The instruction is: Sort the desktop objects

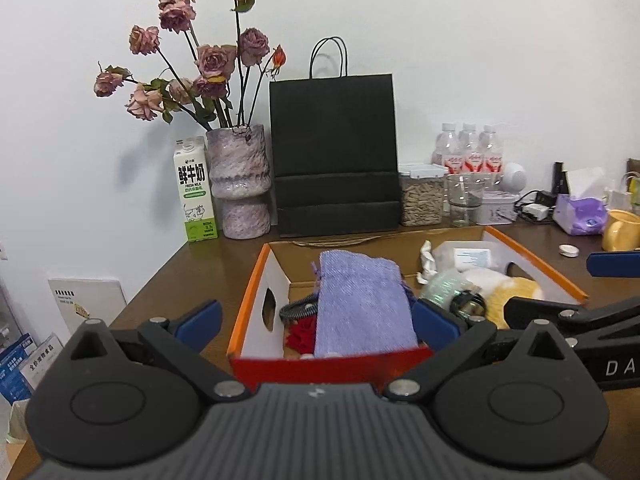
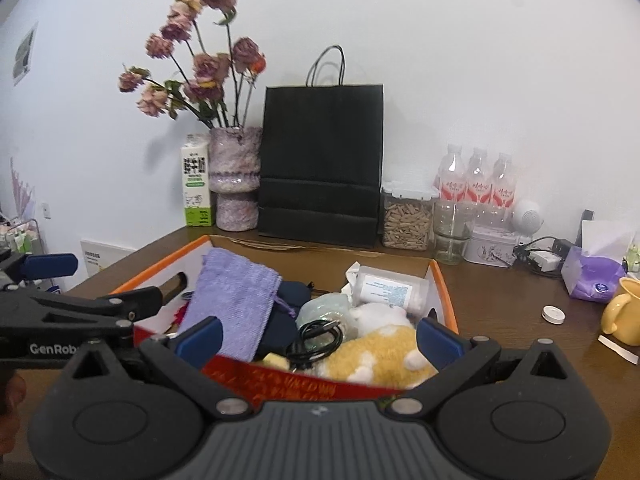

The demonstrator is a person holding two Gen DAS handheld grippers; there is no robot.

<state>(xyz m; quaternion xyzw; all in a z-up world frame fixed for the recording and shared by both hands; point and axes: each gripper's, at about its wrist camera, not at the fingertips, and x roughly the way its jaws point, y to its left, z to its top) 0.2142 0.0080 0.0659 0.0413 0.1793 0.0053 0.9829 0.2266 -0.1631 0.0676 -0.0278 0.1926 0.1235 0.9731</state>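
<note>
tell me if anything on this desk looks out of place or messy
A small round white cap lies loose on the table beside the yellow mug, with no container by it. A paper strip also lies loose near the mug.

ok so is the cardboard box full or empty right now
Full. The cardboard box holds a purple pouch, a yellow plush toy, a black cable and a clear plastic container, heaped near its rim.
</note>
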